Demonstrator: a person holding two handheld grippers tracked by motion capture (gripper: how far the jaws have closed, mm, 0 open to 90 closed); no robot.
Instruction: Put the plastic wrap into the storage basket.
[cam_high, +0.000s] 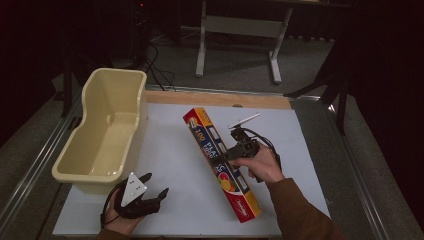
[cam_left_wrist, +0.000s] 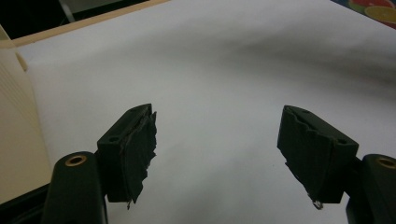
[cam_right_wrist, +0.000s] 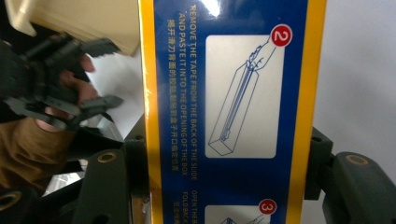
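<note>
Right tongs are clamped across the width of the long cling-film box, one jaw on each long edge, as the right gripper view shows with the blue-and-yellow printed face running straight up between the jaws. Grip sits roughly at mid-length of the box, slightly toward its far half. In the high view the box's long axis runs diagonally: far end up and to the left, pointing toward the cream plastic tub; near end down and to the right, close to the front edge of the white counter. Whether the box is fully clear of the counter or one end rests on it cannot be read from these pictures. Left tongs are open with nothing between the jaws, parked low at the near-left of the counter, just in front of the tub's near wall; the left gripper view confirms bare white counter between the two pads. Key relation: the tub lies to the left of the box, well apart from it. The tub's long axis runs front to back, so judged likely that the box needs a turn to align with it before going in. Right hand has the load; left is nearer the tub but idle.
</note>
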